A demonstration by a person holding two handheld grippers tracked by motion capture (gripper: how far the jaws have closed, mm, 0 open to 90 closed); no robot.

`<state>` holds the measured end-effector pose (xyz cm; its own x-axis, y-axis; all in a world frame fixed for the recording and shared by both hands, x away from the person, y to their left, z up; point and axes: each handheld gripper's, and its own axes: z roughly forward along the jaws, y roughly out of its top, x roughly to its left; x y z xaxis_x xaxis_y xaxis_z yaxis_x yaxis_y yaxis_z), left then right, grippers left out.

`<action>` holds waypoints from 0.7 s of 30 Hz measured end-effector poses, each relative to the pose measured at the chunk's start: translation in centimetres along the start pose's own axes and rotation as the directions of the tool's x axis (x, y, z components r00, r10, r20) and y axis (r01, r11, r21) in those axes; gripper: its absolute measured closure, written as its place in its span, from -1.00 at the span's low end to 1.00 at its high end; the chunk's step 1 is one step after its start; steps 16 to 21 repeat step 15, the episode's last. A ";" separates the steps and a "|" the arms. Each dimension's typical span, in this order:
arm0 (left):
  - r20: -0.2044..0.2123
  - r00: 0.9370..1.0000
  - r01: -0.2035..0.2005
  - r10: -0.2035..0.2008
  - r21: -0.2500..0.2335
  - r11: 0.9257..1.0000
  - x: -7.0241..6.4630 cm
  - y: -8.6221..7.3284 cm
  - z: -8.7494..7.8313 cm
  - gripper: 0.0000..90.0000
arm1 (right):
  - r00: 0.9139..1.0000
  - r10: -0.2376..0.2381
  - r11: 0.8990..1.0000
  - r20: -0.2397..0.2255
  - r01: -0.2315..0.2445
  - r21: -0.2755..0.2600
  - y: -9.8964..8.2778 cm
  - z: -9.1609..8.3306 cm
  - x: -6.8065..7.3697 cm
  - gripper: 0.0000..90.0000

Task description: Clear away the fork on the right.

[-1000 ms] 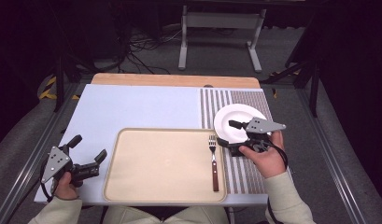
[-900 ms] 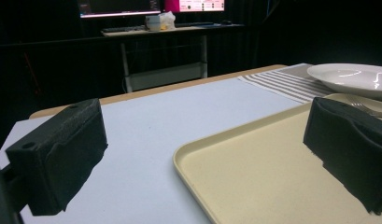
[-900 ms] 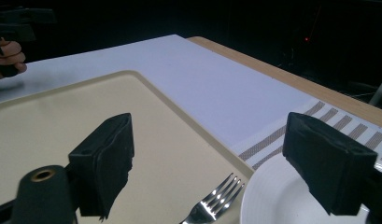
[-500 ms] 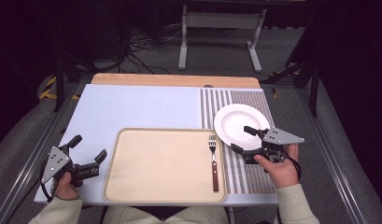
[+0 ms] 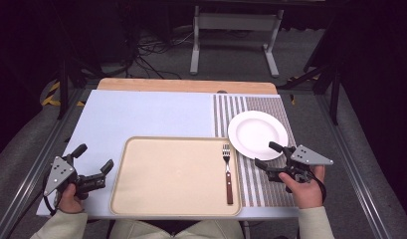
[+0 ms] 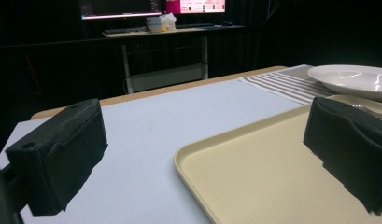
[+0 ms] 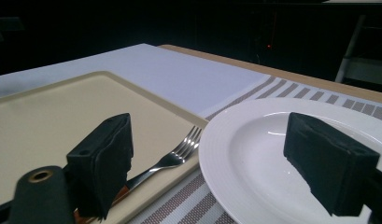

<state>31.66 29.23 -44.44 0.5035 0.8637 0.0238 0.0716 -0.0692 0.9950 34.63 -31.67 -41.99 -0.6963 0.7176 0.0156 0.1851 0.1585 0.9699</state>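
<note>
Right gripper [image 5: 267, 155] fingers apart, empty, at plate's [image 5: 257, 133] 5 o'clock rim; fork [image 5: 228, 172] on tray's [image 5: 141, 199] 3 o'clock edge. Approach low, straddle rim squarely. Left gripper [image 5: 94, 164] fingers apart, idle

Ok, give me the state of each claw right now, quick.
Left claw: open, holding nothing, beside the tray.
Right claw: open, holding nothing, at the near rim of the white plate.
</note>
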 end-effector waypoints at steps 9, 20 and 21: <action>-0.004 1.000 0.008 -0.008 -0.008 1.000 0.2 0.0 0.0 -1.00 | 0.998 0.040 0.999 0.047 -0.041 0.018 -1.8 -0.9 -0.5 -0.64; -0.004 1.000 0.024 -0.024 -0.007 1.000 0.4 -0.1 -0.1 -1.00 | 0.998 0.046 0.999 0.053 -0.048 0.026 -2.2 -0.9 -0.7 -0.64; -0.004 1.000 0.024 -0.024 -0.007 1.000 0.4 -0.1 -0.1 -1.00 | 0.998 0.046 0.999 0.053 -0.048 0.026 -2.2 -0.9 -0.7 -0.64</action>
